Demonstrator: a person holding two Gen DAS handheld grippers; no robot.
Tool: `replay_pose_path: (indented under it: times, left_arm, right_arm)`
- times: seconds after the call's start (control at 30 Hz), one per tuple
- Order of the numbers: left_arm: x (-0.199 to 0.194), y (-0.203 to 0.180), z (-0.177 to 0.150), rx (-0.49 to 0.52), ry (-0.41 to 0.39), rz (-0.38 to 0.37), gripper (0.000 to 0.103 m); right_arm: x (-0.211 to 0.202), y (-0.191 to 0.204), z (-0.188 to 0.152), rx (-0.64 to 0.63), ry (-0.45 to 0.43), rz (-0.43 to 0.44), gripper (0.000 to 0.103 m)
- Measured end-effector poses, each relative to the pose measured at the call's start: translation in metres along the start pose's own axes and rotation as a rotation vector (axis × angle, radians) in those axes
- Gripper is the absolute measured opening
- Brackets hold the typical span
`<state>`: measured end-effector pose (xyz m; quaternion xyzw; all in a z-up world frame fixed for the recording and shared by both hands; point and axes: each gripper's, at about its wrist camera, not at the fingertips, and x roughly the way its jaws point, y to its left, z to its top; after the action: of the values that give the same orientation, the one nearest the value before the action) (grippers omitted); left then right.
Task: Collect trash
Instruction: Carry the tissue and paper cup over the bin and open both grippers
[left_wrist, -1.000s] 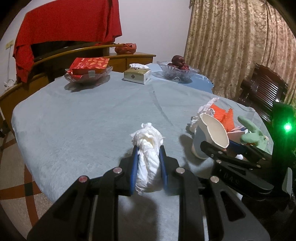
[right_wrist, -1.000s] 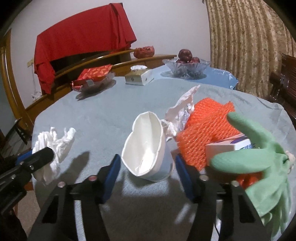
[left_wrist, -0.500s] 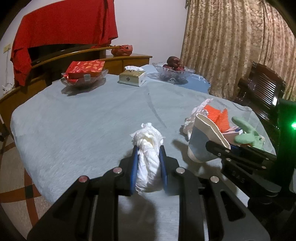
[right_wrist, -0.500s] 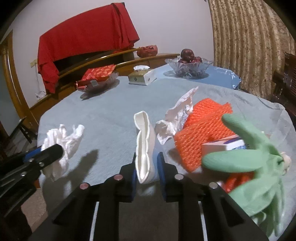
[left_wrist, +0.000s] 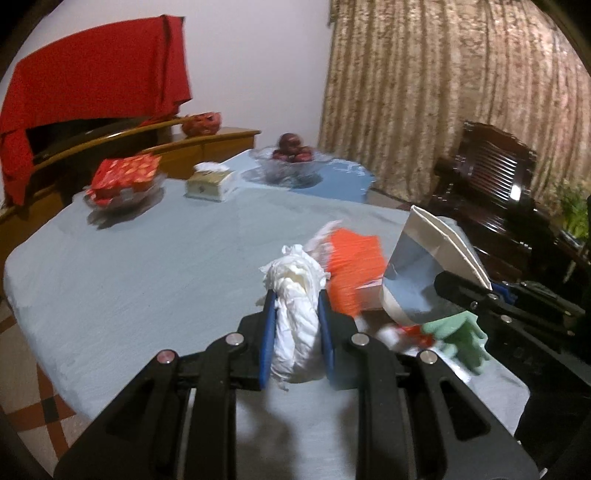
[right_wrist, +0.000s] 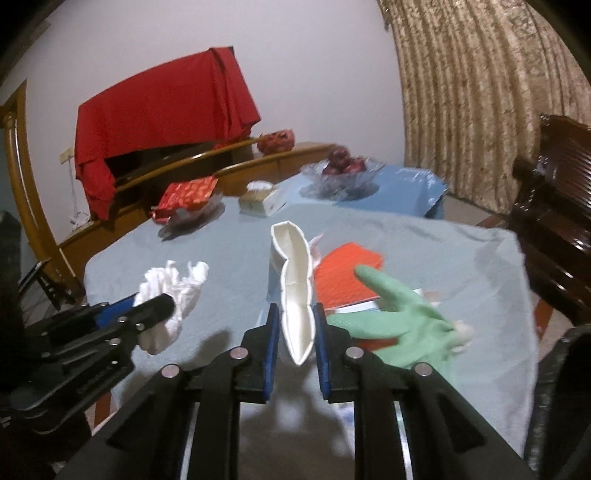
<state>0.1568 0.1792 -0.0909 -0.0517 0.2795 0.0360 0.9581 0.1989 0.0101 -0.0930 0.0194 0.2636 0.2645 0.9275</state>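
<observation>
On the table (right_wrist: 461, 266) before you, a glove (right_wrist: 399, 317) lies over netting (right_wrist: 347, 273); behind them sit a tissue box (right_wrist: 262, 199) and fruit bowl (right_wrist: 343, 173).

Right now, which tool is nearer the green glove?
Right. The right tool, clamping the squashed paper cup, is beside the green glove; the left tool is farther left.

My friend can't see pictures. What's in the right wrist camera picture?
The right gripper squeezes a flattened white paper cup above a grey-blue table. Beside it lie a green glove and orange foam netting. At left, the left gripper holds a crumpled white tissue.
</observation>
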Motion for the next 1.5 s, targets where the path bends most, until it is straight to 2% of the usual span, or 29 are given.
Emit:
replay_pose_path:
  times: [0.33,0.57,0.77,1.2,1.5]
  left_arm:
    - [-0.015,-0.069,0.006,0.045,-0.019,-0.107,0.021]
    - [-0.023,-0.12,0.009,0.107,-0.031,-0.194,0.021]
    - [-0.022,-0.18,0.007,0.173,-0.026,-0.303,0.021]
    - [-0.001,-0.304,-0.013,0.296,0.007,-0.513,0.021]
    - [0.023,-0.359,-0.034,0.347,0.061,-0.591,0.021]
  right_arm:
    - [-0.071,-0.039,0.002,0.028,-0.079,-0.01,0.014]
    - [-0.111,-0.08,-0.002,0.06,-0.114,-0.137,0.014]
    - [-0.141,-0.12,-0.014,0.104,-0.122,-0.254,0.014]
    - [-0.195,-0.212,-0.063,0.223,-0.086,-0.497,0.014]
    - [-0.204,-0.247,-0.095,0.298,-0.037,-0.571,0.014]
